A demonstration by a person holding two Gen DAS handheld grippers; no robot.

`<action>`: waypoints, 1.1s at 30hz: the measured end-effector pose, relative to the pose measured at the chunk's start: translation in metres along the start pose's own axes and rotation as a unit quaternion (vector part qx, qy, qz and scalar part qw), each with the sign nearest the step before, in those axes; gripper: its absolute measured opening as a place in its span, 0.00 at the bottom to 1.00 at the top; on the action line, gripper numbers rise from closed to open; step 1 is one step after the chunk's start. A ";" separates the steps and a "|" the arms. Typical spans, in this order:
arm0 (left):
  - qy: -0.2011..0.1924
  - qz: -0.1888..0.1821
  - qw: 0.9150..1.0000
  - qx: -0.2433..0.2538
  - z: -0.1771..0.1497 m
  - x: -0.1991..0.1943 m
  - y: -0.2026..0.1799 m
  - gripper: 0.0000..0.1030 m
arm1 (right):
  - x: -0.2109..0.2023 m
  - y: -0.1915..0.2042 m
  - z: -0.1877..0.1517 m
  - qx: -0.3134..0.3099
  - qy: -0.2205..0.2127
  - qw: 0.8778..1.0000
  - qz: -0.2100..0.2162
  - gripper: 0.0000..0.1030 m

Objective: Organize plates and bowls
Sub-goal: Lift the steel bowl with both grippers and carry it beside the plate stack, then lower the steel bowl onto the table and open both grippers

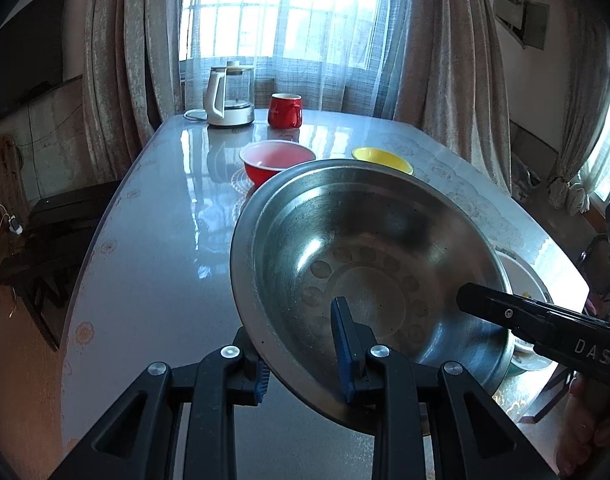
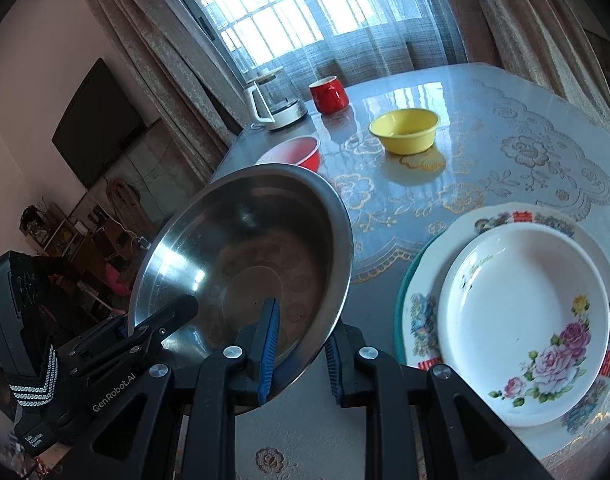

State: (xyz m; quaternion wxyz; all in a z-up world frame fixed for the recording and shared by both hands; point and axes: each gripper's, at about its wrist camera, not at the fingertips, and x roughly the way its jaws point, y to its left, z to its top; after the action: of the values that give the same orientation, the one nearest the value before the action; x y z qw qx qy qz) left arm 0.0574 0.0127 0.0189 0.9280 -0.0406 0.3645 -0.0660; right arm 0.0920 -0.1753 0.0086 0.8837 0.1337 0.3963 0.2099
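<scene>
A: Nearest first — the left gripper [image 1: 305,350] is clamped on the near rim of the steel bowl [image 1: 369,264], one blue pad inside and one outside. The right gripper [image 2: 299,354] is clamped on the same bowl's rim from the other side, so both tongs are closed on it and it hangs tilted above the table [image 1: 153,264], not resting on it.

B: What could go wrong?

A: My guess is a slip. The wall is thin, smooth metal, pinched only at the rim; if the two hands drift apart or twist against each other, the bowl could pivot out of one grip and drop.

B: Onto what?

A: Just to its right sits the stack of plates [image 2: 521,320] — a plain white one on a flowered one, with a green rim showing beneath. A falling or swinging bowl could strike that stack, which lies near the table's front edge.

B: And further out?

A: The red bowl [image 1: 279,160] and the yellow bowl [image 2: 405,130] stand in mid-table, apart from each other. Beyond them, by the window, are the red mug [image 1: 285,110] and the kettle [image 1: 229,96].

B: Free room?

A: The left stretch of the table is bare, as is the strip between the plates and the yellow bowl. The left edge drops straight to the floor.
</scene>
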 end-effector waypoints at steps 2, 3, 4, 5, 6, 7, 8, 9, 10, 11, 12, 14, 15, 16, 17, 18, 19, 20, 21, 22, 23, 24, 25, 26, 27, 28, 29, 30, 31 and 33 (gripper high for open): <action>0.003 0.001 1.000 -0.001 -0.003 0.000 0.001 0.27 | 0.002 0.000 -0.003 0.002 0.005 1.000 0.000 0.21; 0.003 0.001 1.000 -0.002 -0.003 0.000 0.002 0.27 | 0.003 0.000 -0.004 0.003 0.007 1.000 0.001 0.21; 0.004 0.001 1.000 -0.002 -0.004 0.000 0.002 0.27 | 0.004 0.001 -0.005 0.002 0.008 1.000 0.000 0.21; 0.005 0.002 1.000 -0.002 -0.005 0.001 0.002 0.27 | 0.003 0.001 -0.006 0.001 0.009 1.000 -0.001 0.21; 0.006 0.002 1.000 -0.003 -0.006 0.002 0.003 0.27 | 0.005 0.001 -0.007 0.002 0.010 1.000 -0.001 0.21; 0.008 0.002 1.000 -0.004 -0.007 0.002 0.003 0.27 | 0.004 0.000 -0.008 0.003 0.012 1.000 0.000 0.21; 0.010 0.002 1.000 -0.005 -0.008 0.004 0.004 0.27 | 0.006 0.000 -0.007 0.004 0.014 1.000 0.000 0.21; 0.013 0.002 1.000 -0.006 -0.008 0.005 0.005 0.27 | 0.008 0.000 -0.008 0.004 0.018 1.000 -0.001 0.21; 0.015 0.003 1.000 -0.007 -0.009 0.007 0.005 0.27 | 0.009 -0.001 -0.009 0.006 0.020 1.000 -0.001 0.21; 0.018 0.003 1.000 -0.008 -0.010 0.008 0.006 0.27 | 0.011 -0.001 -0.009 0.008 0.022 1.000 -0.001 0.21; 0.021 0.004 1.000 -0.009 -0.010 0.011 0.007 0.27 | 0.013 -0.001 -0.010 0.008 0.026 1.000 -0.001 0.21; 0.024 0.005 1.000 -0.011 -0.011 0.014 0.009 0.27 | 0.019 -0.002 -0.010 0.010 0.032 0.999 -0.003 0.21; 0.026 0.006 1.000 -0.011 -0.012 0.015 0.010 0.27 | 0.020 -0.002 -0.011 0.012 0.034 0.999 -0.002 0.21; 0.029 0.005 0.999 -0.012 -0.012 0.017 0.010 0.27 | 0.022 -0.003 -0.012 0.013 0.036 0.999 -0.002 0.21; 0.031 0.005 0.999 -0.013 -0.013 0.018 0.011 0.27 | 0.023 -0.002 -0.012 0.014 0.038 0.999 -0.002 0.21; 0.032 0.005 0.999 -0.015 -0.014 0.019 0.011 0.27 | 0.025 -0.003 -0.012 0.017 0.041 0.999 -0.002 0.21; 0.033 0.005 0.999 -0.015 -0.015 0.021 0.012 0.27 | 0.026 -0.003 -0.013 0.019 0.043 0.999 -0.001 0.21; 0.035 0.005 0.999 -0.015 -0.016 0.021 0.012 0.27 | 0.026 -0.004 -0.013 0.018 0.044 0.999 -0.001 0.21; 0.036 0.005 0.999 -0.016 -0.016 0.022 0.011 0.27 | 0.027 -0.004 -0.014 0.018 0.045 0.999 -0.003 0.21; 0.037 0.005 0.999 -0.016 -0.017 0.023 0.012 0.27 | 0.028 -0.004 -0.014 0.020 0.047 0.999 -0.004 0.21; 0.038 0.005 0.999 -0.017 -0.017 0.024 0.012 0.27 | 0.028 -0.005 -0.014 0.021 0.049 0.999 -0.005 0.21; 0.040 0.004 0.999 -0.017 -0.018 0.025 0.012 0.27 | 0.029 -0.005 -0.015 0.022 0.050 0.998 -0.005 0.21; 0.042 0.003 0.999 -0.018 -0.018 0.026 0.012 0.27 | 0.030 -0.006 -0.015 0.023 0.052 0.998 -0.006 0.21; 0.044 0.002 0.999 -0.019 -0.018 0.027 0.013 0.27 | 0.029 -0.007 -0.016 0.024 0.053 0.998 -0.007 0.21; 0.045 0.002 0.999 -0.020 -0.018 0.027 0.013 0.27 | 0.030 -0.007 -0.016 0.026 0.054 0.998 -0.007 0.21; 0.046 0.001 0.999 -0.021 -0.018 0.028 0.014 0.27 | 0.031 -0.007 -0.015 0.026 0.055 0.998 -0.008 0.21; 0.047 0.001 0.999 -0.021 -0.018 0.028 0.014 0.27 | 0.033 -0.008 -0.014 0.026 0.055 0.998 -0.008 0.21; 0.046 0.001 0.999 -0.021 -0.017 0.029 0.014 0.27 | 0.033 -0.008 -0.014 0.028 0.055 0.998 -0.007 0.21; 0.046 0.001 0.999 -0.021 -0.017 0.029 0.014 0.27 | 0.033 -0.009 -0.014 0.028 0.055 0.998 -0.007 0.21; 0.047 0.003 0.999 -0.020 -0.017 0.031 0.013 0.27 | 0.034 -0.009 -0.013 0.027 0.056 0.998 -0.009 0.21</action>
State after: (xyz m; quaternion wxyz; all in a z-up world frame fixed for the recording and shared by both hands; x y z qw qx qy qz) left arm 0.0700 0.0207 -0.0160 0.9089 -0.0552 0.4094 -0.0577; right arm 0.1050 -0.1659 -0.0257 0.8581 0.1421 0.4518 0.1985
